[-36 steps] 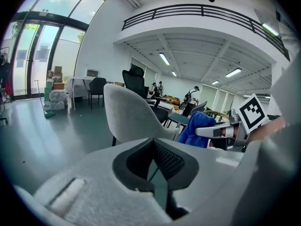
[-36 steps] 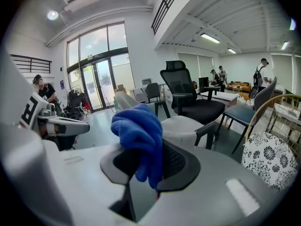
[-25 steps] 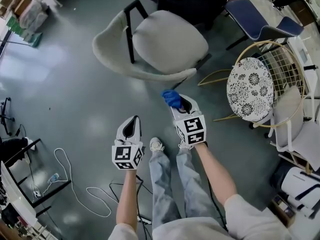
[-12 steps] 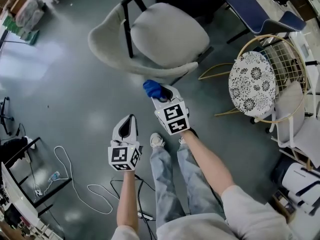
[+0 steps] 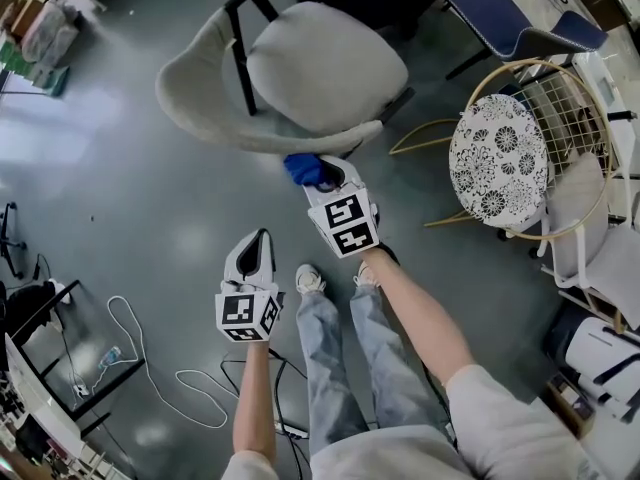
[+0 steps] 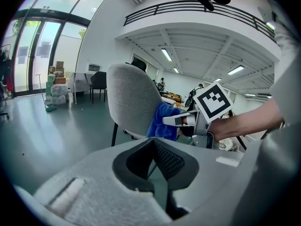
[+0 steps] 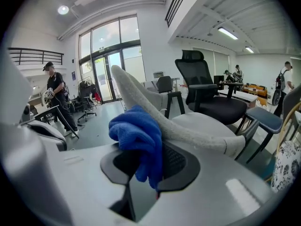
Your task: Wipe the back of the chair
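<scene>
A grey upholstered chair [image 5: 325,63] stands ahead of me, its curved back [image 5: 215,118] toward me. My right gripper [image 5: 322,172] is shut on a blue cloth [image 5: 303,169], which presses against the outer lower rim of the back. The right gripper view shows the cloth [image 7: 138,138] bunched between the jaws, against the grey back [image 7: 155,114]. My left gripper [image 5: 262,238] hangs lower and to the left, shut and holding nothing, apart from the chair. From the left gripper view, the chair back [image 6: 134,102], the cloth [image 6: 161,122] and the right gripper [image 6: 181,120] are all ahead.
A gold wire chair with a patterned round cushion [image 5: 498,158] stands at the right, a blue chair [image 5: 510,13] beyond it. White cables [image 5: 150,363] lie on the floor at the left. A black office chair [image 7: 202,86] stands behind the grey one. A person [image 7: 54,95] stands far off.
My right gripper has carried the blue cloth left and up until it lies against the chair back. The left gripper has barely moved.
</scene>
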`<state>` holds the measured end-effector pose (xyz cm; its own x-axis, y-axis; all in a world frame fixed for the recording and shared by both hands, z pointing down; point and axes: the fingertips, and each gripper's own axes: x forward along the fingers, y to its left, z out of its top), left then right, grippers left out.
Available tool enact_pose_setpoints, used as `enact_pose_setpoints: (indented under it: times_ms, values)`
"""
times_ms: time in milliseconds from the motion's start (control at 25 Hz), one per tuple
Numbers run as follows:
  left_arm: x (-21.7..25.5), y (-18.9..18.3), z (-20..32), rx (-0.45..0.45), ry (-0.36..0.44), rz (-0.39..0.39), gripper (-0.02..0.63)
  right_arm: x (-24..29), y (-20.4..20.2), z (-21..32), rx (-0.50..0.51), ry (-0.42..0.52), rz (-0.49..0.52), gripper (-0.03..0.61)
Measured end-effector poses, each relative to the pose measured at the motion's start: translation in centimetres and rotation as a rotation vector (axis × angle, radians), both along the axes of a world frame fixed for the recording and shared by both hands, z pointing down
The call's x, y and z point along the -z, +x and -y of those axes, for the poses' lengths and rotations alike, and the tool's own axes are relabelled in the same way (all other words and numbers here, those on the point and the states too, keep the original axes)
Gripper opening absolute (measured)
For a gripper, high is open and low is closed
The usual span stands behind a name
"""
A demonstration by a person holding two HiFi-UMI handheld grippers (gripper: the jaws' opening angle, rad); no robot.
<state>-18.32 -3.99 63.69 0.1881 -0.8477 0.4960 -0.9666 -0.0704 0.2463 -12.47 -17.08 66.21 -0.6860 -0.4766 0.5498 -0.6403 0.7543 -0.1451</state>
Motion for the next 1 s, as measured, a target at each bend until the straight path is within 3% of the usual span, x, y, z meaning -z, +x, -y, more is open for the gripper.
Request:
enact_pose_setpoints:
  times_ms: [440, 1000]
  values:
    - [0.1, 3.0, 3.0, -0.056, 0.011, 0.004, 0.002, -1.2, 5.0, 1.7, -0.029, 0.011, -0.048, 0.101]
    - [-0.3, 5.2, 5.0, -0.091, -0.005, 0.002, 0.002, -3.7, 12.6, 5.9, -0.147, -0.010, -0.119, 0.101]
